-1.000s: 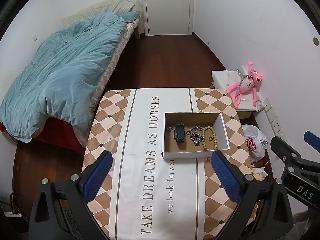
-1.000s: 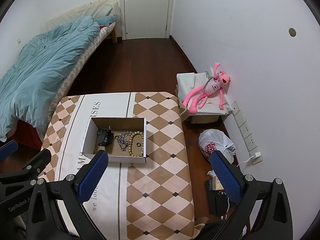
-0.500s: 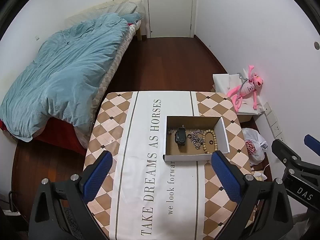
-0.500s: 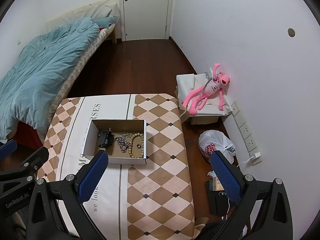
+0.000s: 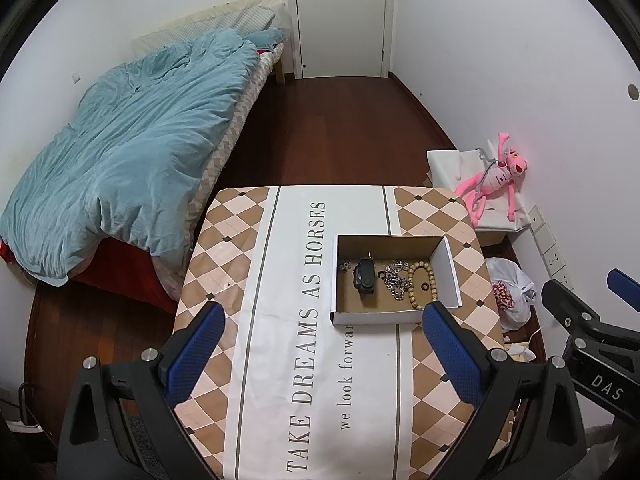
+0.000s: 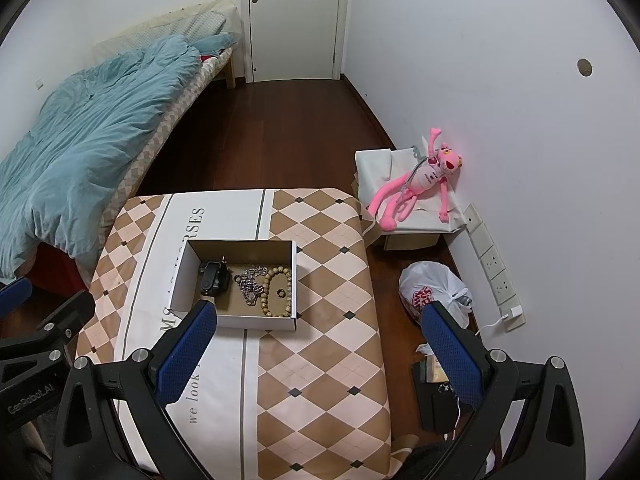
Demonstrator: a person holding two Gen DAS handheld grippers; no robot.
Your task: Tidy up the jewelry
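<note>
A shallow cardboard box (image 5: pixel 384 317) (image 6: pixel 256 322) stands on the table with the checked cloth (image 5: pixel 248 288) (image 6: pixel 328 320). In it lie a black watch (image 5: pixel 364 276) (image 6: pixel 212 278), a silver chain (image 5: pixel 394 282) (image 6: pixel 250 284), a wooden bead bracelet (image 5: pixel 430 280) (image 6: pixel 266 292) and a small dark ring (image 5: pixel 423 287) (image 6: pixel 281 293). My left gripper (image 5: pixel 320 354) is open and empty, held high above the table's near part. My right gripper (image 6: pixel 316 354) is open and empty, high above the table's right side.
A bed with a blue duvet (image 5: pixel 132 152) stands left. A pink plush toy (image 6: pixel 416 180) lies on a white box by the right wall. A white plastic bag (image 6: pixel 434 292) and dark items lie on the wooden floor at right. A closed door (image 5: pixel 340 20) is at the back.
Both grippers have risen and drawn back a little, so the table and box look smaller and lower in view. Both stay open and empty.
</note>
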